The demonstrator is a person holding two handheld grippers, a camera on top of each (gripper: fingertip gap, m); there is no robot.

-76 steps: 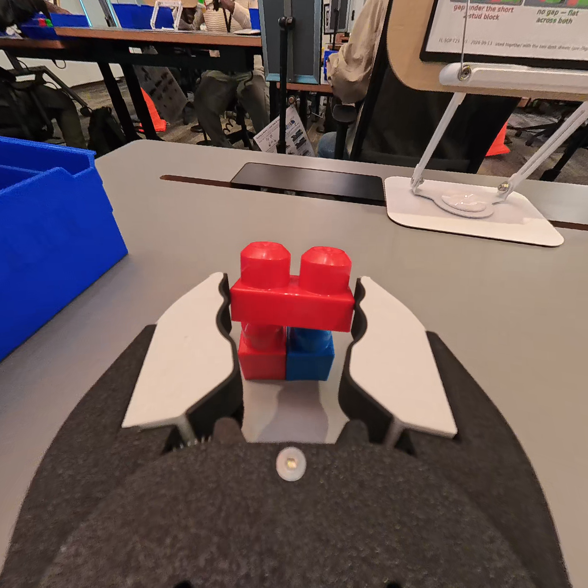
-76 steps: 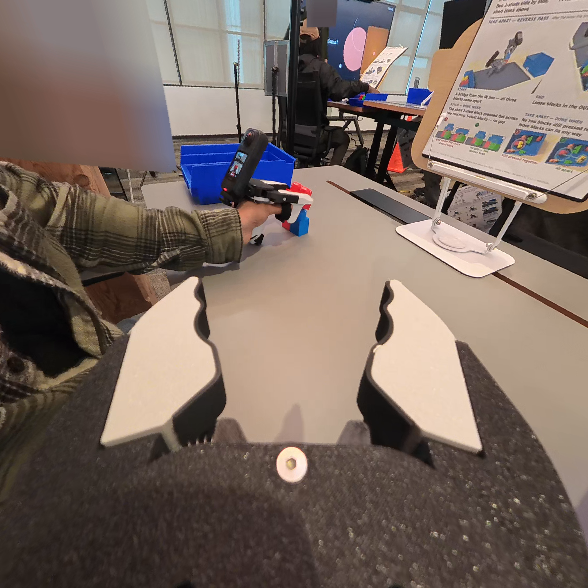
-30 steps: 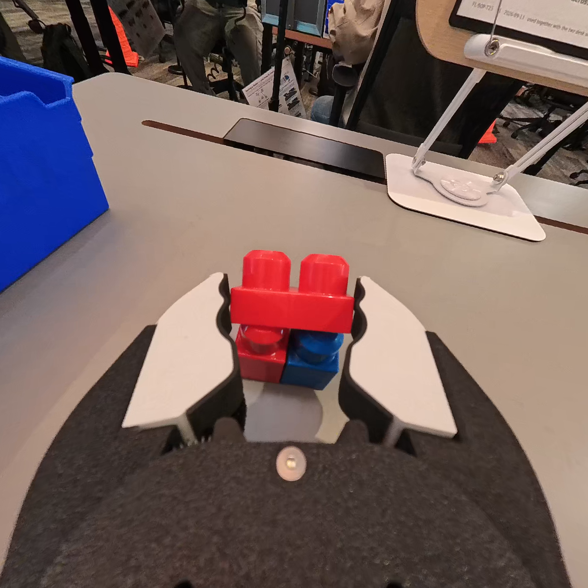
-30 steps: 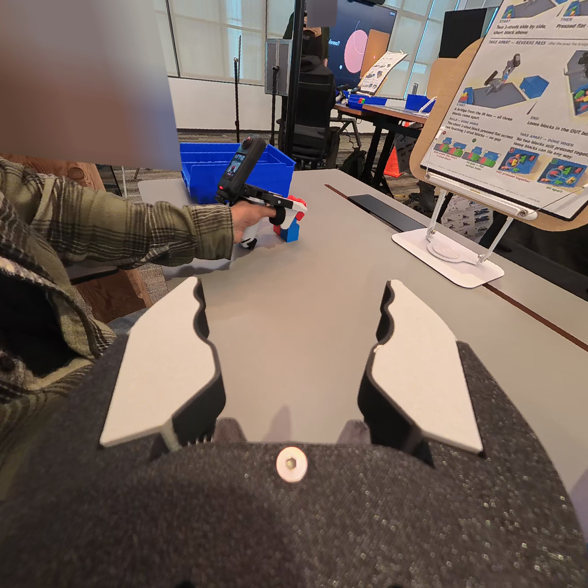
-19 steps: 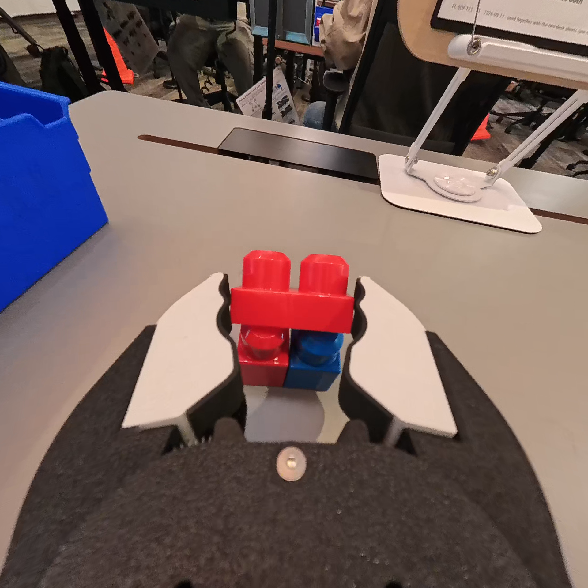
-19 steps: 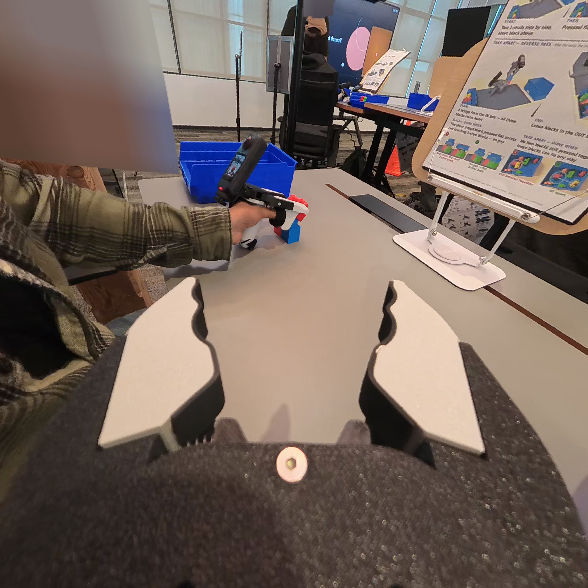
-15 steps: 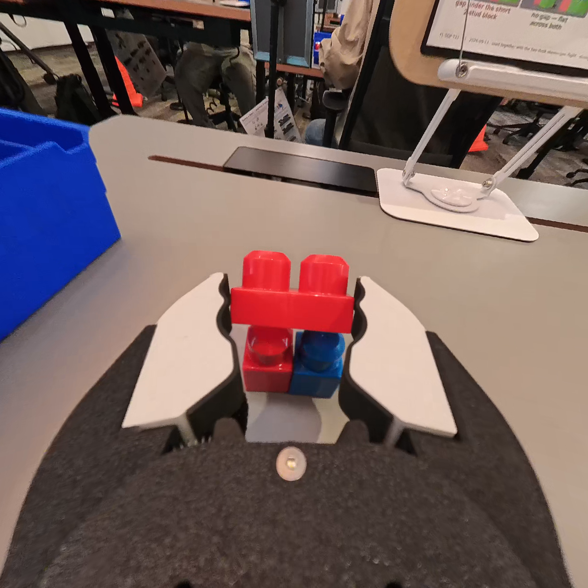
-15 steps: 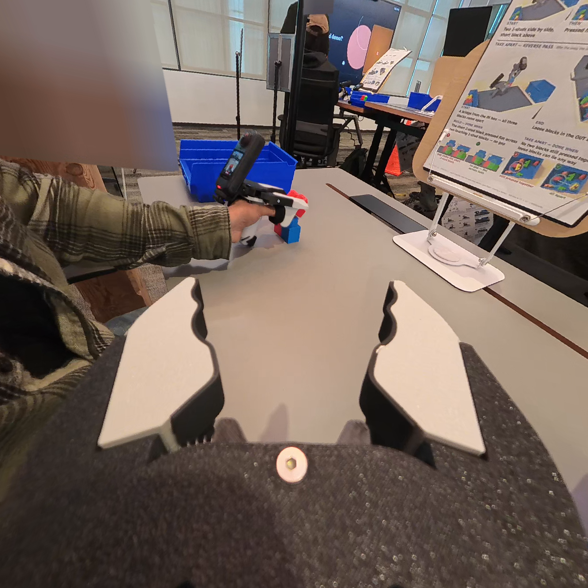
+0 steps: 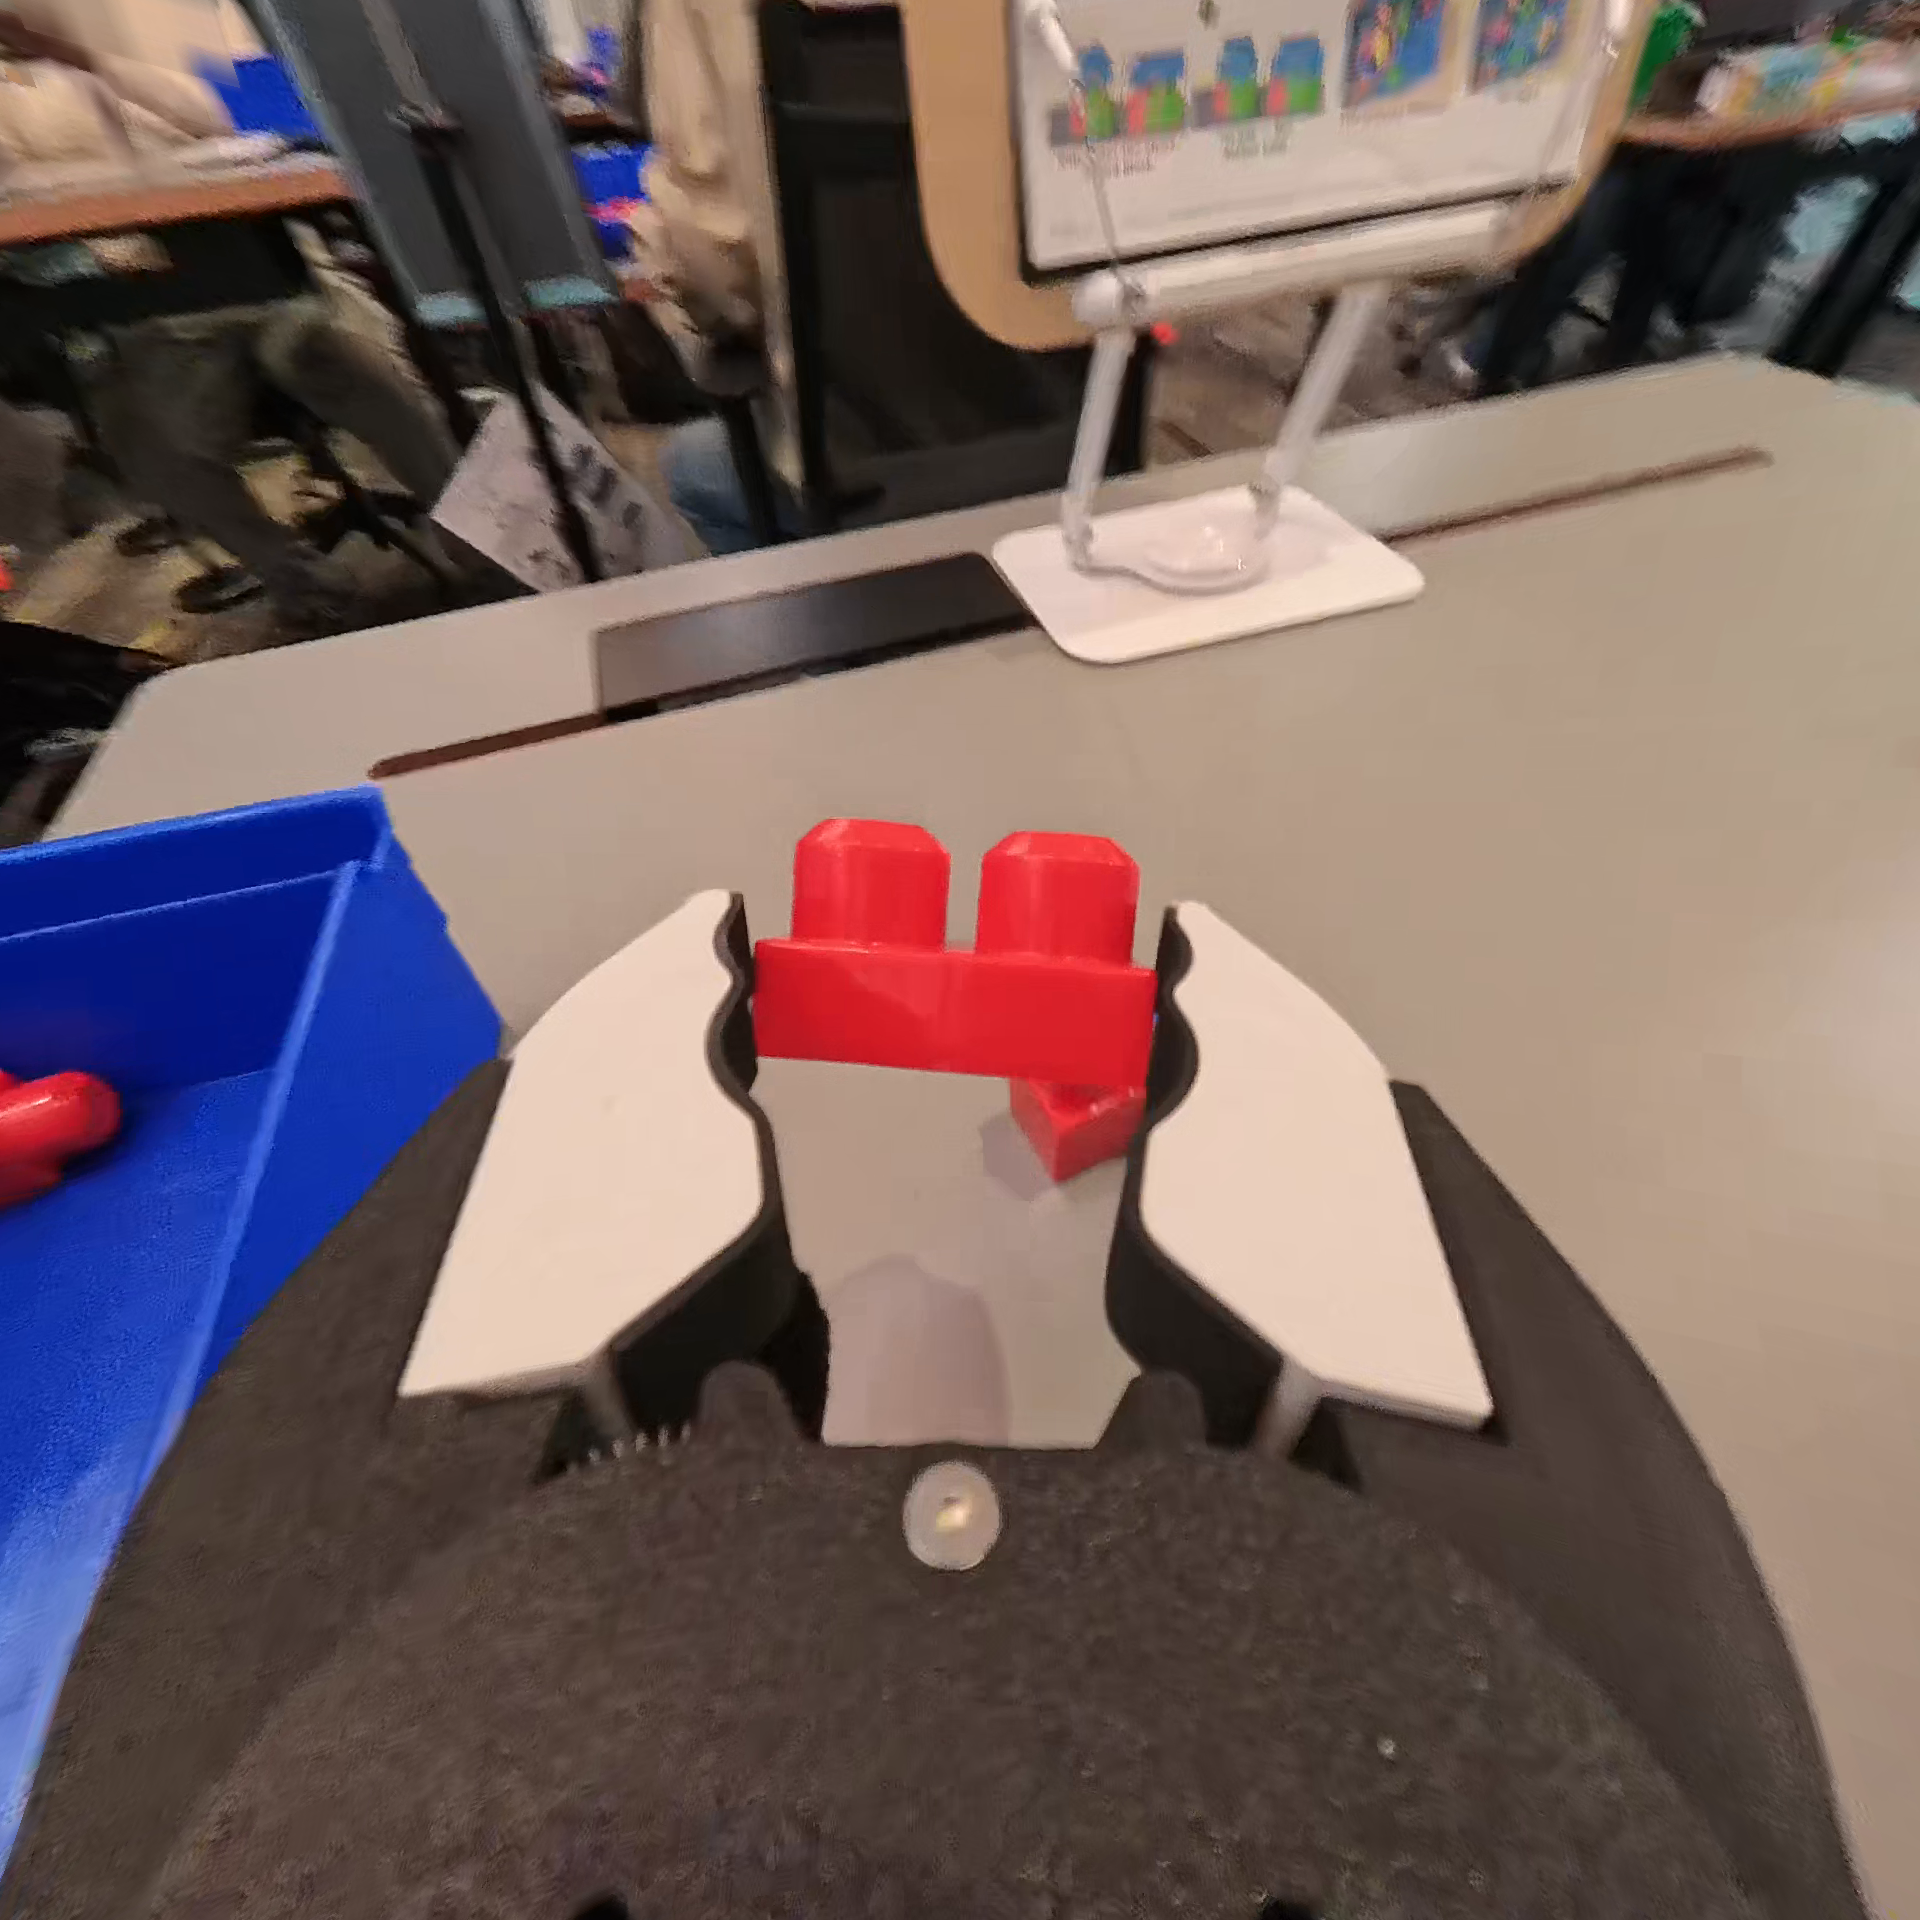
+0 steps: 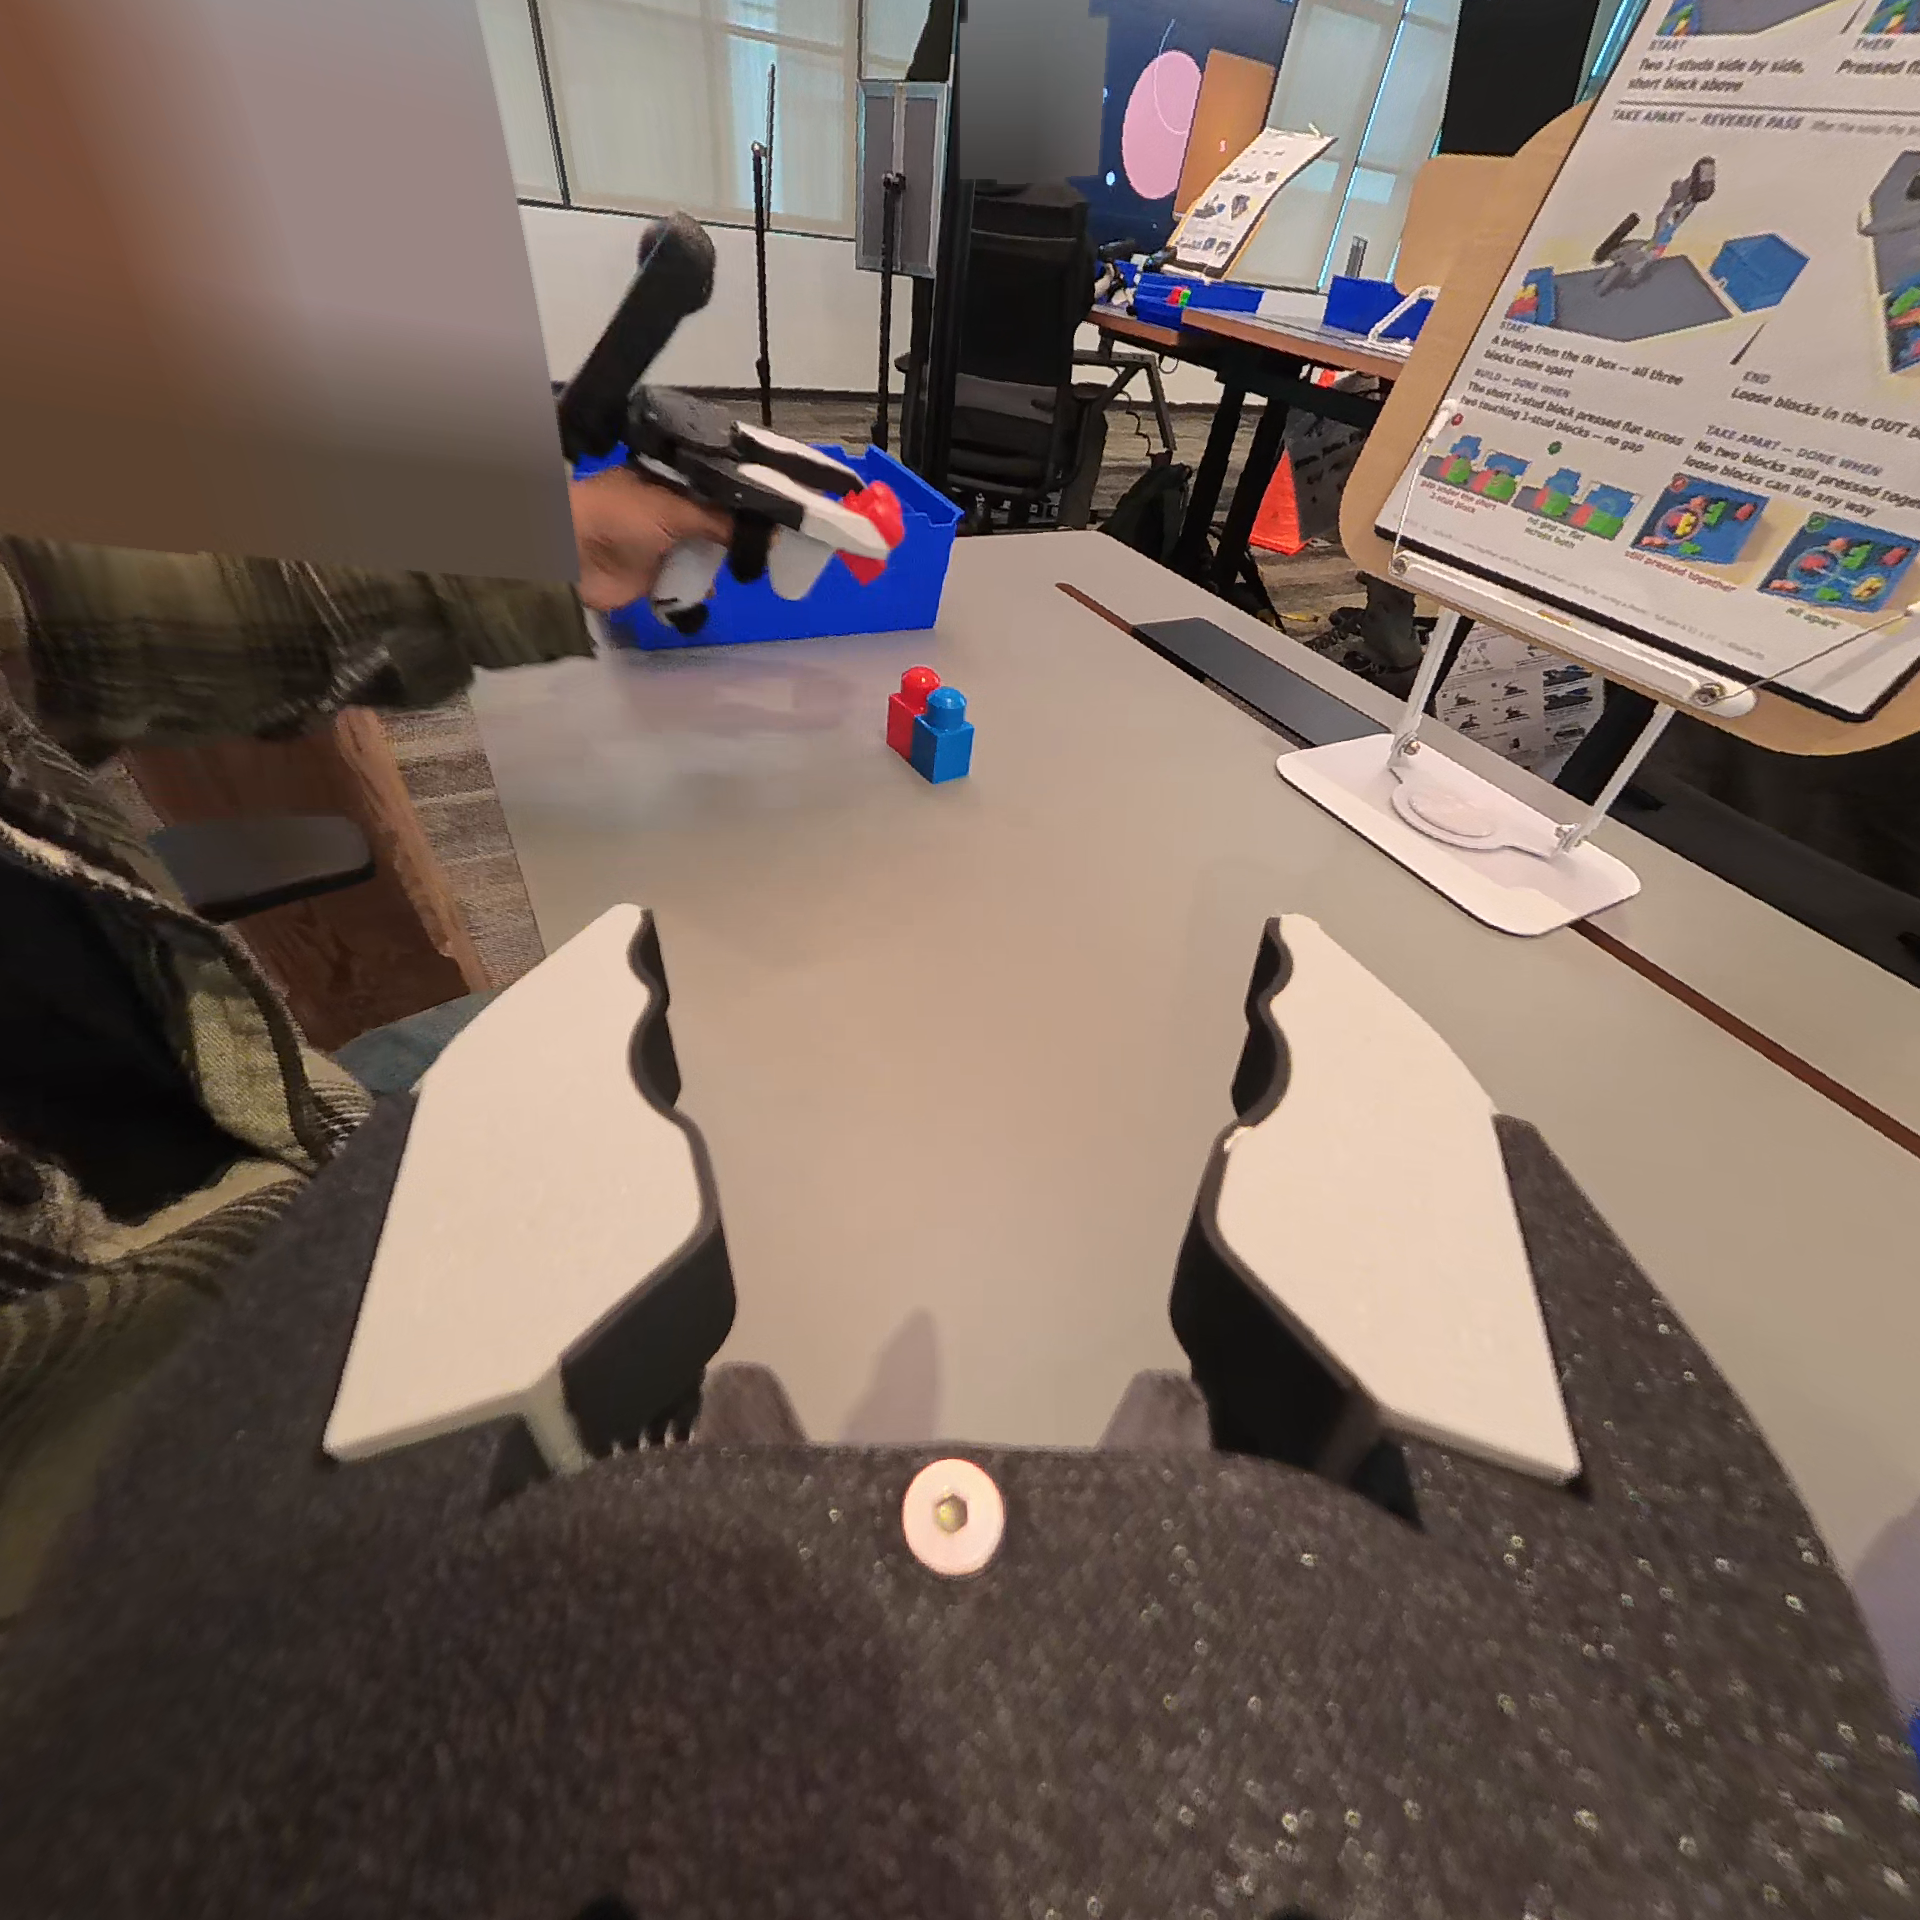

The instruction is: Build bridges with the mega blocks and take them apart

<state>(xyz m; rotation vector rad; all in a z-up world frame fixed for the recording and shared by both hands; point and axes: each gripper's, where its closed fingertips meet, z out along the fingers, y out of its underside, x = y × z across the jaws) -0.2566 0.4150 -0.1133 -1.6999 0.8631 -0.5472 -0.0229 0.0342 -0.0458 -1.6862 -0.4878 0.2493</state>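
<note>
The red two-stud block (image 9: 954, 1013) is clamped by its ends between the fingers of the left gripper (image 9: 951, 997) and is held clear of the grey table (image 9: 1507, 883), studs upward. Below it, at about five o'clock from its centre in the left wrist view, a corner of the red one-stud block (image 9: 1075, 1127) is seen resting on the table. In the right wrist view that red one-stud block (image 10: 914, 712) and the blue one-stud block (image 10: 945, 740) are seen standing upright on the table, touching side by side, well apart from the raised left gripper (image 10: 842, 520), which is held at about ten o'clock from them, in front of the blue bin (image 10: 914, 566). In the left wrist view the blue bin (image 9: 343, 997) lies at nine o'clock of the held block, and part of a red piece (image 9: 47, 1127) is seen inside it. The right gripper (image 10: 956, 1023) is held over the bare table with its fingers spread wide and nothing between them. A white stand (image 10: 1455, 842) carrying an instruction board (image 10: 1704, 395) is placed at the two o'clock side of the table in that view.
</note>
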